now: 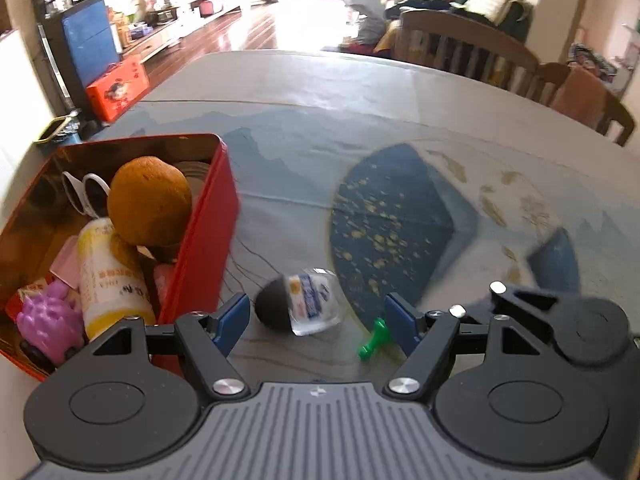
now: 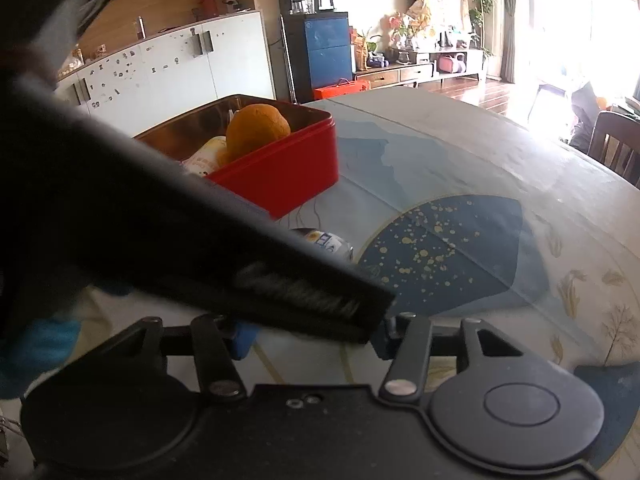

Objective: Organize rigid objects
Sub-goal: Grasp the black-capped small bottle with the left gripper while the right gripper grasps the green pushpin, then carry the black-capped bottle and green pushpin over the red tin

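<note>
The left gripper (image 1: 316, 316) hangs spread wide, empty, over the table (image 1: 400, 92). Just ahead, between its fingers, lies a small bottle (image 1: 298, 300) on its side, beside a green peg (image 1: 370, 340). It looks light, stiff and slick; best pinched across its labelled middle. Beyond stands the red tin (image 1: 208, 240). The right gripper (image 2: 312, 340) is half hidden, so I cannot tell its state.
</note>
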Demonstrator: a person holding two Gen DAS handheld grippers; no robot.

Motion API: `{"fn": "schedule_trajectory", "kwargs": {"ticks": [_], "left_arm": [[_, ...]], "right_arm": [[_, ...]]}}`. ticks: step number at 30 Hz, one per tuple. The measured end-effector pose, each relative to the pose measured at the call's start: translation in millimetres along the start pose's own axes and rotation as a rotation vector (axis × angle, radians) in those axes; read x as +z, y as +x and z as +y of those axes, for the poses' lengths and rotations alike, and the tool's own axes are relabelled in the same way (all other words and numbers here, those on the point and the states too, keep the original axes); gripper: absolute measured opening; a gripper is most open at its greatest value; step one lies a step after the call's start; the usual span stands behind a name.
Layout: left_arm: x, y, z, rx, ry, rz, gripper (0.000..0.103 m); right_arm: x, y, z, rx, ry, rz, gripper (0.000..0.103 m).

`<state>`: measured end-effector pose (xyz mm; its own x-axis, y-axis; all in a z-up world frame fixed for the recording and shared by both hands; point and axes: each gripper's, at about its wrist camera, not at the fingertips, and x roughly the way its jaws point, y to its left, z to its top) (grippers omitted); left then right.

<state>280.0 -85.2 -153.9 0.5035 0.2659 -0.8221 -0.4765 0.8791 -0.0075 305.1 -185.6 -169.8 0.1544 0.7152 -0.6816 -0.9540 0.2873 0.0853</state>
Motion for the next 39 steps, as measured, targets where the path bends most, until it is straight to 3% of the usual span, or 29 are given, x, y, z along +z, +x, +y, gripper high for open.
{"fn": "schedule_trajectory", "kwargs": {"ticks": [5, 13, 18, 20, 26, 31, 39], "left_arm": [[13.9, 13.2, -6.4, 0.049, -0.040, 0.044, 0.074], [19.1, 26.0, -19.1, 0.172, -0.035, 0.088, 0.074], [16.2, 26.4, -21.9, 0.221, -0.022, 0.079, 0.064], [13.4, 23.3, -20.6, 0.177, -0.046, 0.076, 0.053], [5.6, 18.0, -30.8, 0.142, -0.012, 0.077, 0.053], [-3.2, 10.1, -44.7, 0.061, 0.057, 0.080, 0.052], [-9.7, 2.3, -49.4, -0.028, 0.082, 0.115, 0.052]], "right_arm": [[1.6, 1.4, -2.9, 0.014, -0.023, 0.000, 0.048], [-0.4, -3.6, -10.3, -0.006, -0.024, 0.000, 0.024], [-6.6, -12.4, -12.7, -0.022, -0.028, 0.000, 0.024], [-11.9, -19.3, -14.8, -0.036, -0.031, -0.002, 0.024], [-29.3, -43.4, -25.1, -0.068, 0.012, 0.002, 0.024], [-44.0, -63.1, -30.6, -0.117, 0.064, 0.001, 0.024], [-52.1, -86.4, -31.6, -0.182, 0.164, -0.022, 0.024]]}}
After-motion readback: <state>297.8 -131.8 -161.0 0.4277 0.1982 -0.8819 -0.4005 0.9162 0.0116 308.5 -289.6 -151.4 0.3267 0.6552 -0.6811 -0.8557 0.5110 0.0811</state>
